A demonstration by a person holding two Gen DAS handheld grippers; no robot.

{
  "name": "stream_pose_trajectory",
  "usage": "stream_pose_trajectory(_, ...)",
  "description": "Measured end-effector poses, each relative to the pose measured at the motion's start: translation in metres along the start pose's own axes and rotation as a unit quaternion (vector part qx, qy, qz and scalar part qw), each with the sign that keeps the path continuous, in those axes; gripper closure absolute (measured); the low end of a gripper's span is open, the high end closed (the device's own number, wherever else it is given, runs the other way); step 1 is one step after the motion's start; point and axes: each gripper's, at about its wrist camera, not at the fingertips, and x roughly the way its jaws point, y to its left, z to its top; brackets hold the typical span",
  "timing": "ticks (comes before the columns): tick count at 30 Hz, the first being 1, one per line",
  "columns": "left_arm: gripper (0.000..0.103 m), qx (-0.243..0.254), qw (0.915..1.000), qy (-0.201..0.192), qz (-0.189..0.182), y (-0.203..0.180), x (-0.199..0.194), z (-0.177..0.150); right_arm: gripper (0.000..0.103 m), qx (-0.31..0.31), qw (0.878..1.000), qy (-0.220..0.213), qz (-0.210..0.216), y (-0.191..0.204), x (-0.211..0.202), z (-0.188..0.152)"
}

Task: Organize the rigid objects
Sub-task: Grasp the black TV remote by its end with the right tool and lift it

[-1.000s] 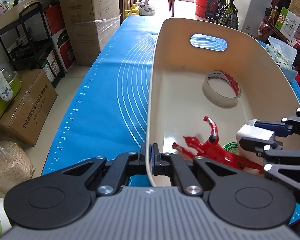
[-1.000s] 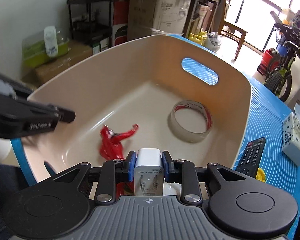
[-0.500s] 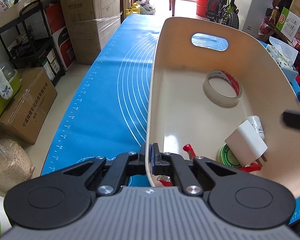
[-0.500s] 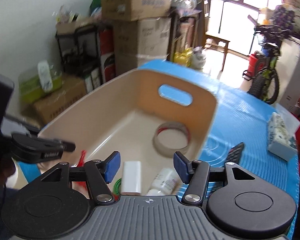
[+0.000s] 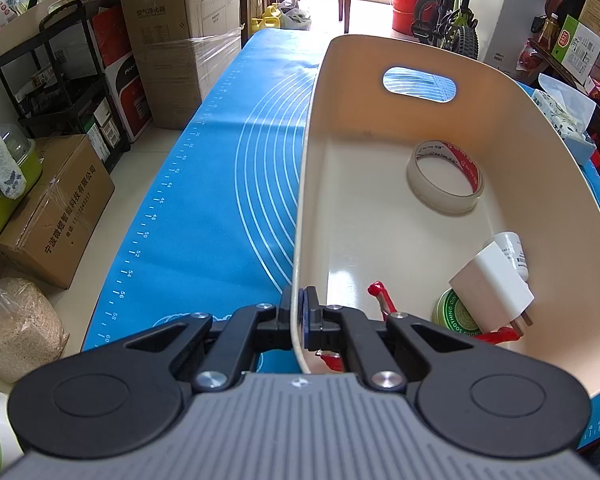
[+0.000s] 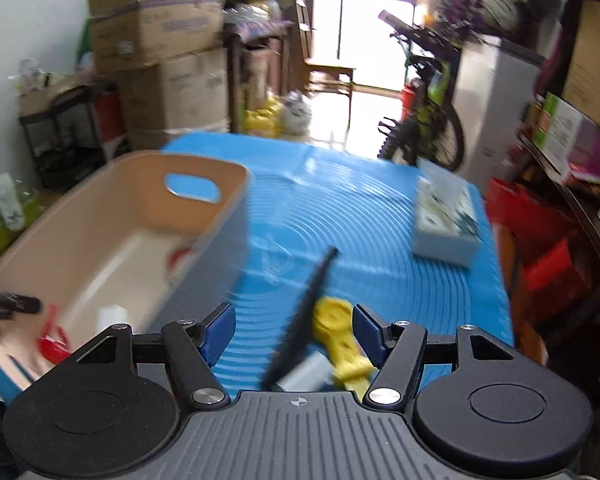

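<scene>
The blue mat [image 6: 380, 240] covers the table, and on it the beige bin [image 5: 560, 184] fills the left wrist view from twelve round to five o'clock. Inside it lie a tape roll [image 5: 446, 182] at two o'clock, then a white charger [image 5: 492, 284] leaning on a green tin [image 5: 456, 312] at four o'clock, with a small white bottle [image 5: 512, 248] just behind and a red toy [image 5: 384, 300] near the bin's closest wall.

Outside the bin, in the blurred right wrist view, a tissue box [image 6: 446, 220] sits at two o'clock, and a black remote [image 6: 304, 320] and a yellow piece [image 6: 340, 336] lie at six o'clock, touching each other.

The remote and the yellow piece lie so close that a grab could catch both or nudge one away; the blur suggests a fast swing, which would make a misjudged reach more likely.

The left gripper [image 5: 300, 320] points steeply down, its jaws clamped on the bin's near wall. The right gripper [image 6: 294, 332] angles down over the mat; its jaws have just been opening and stand wide, nothing pressed between them.
</scene>
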Motion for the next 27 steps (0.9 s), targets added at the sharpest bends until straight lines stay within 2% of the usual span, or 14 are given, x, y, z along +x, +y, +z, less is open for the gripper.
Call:
stream_pose_trajectory(6,0.098,0.001,1.0,0.0,0.0,0.0,0.0,0.0,0.032,0.022,0.999,0.021,0.009,-0.012,0.027,-0.012)
stream_pose_trajectory(13,0.098,0.002,1.0,-0.001,0.001,0.0,0.0,0.0,0.033,0.038,0.998,0.035,0.034,-0.009,0.06,-0.003)
stream_pose_trajectory(17,0.098,0.002,1.0,-0.001,0.001,0.0,0.0,0.0,0.039,0.044,0.996,0.049,0.059,-0.003,0.08,0.004)
stream_pose_trajectory(22,0.098,0.004,1.0,-0.001,0.001,0.001,0.0,0.0,0.046,0.042,0.995,0.078,0.039,0.001,0.101,0.008)
stream_pose_trajectory(27,0.098,0.003,1.0,-0.001,0.001,0.001,0.0,0.0,0.053,0.033,0.994,0.093,0.04,0.002,0.116,0.005)
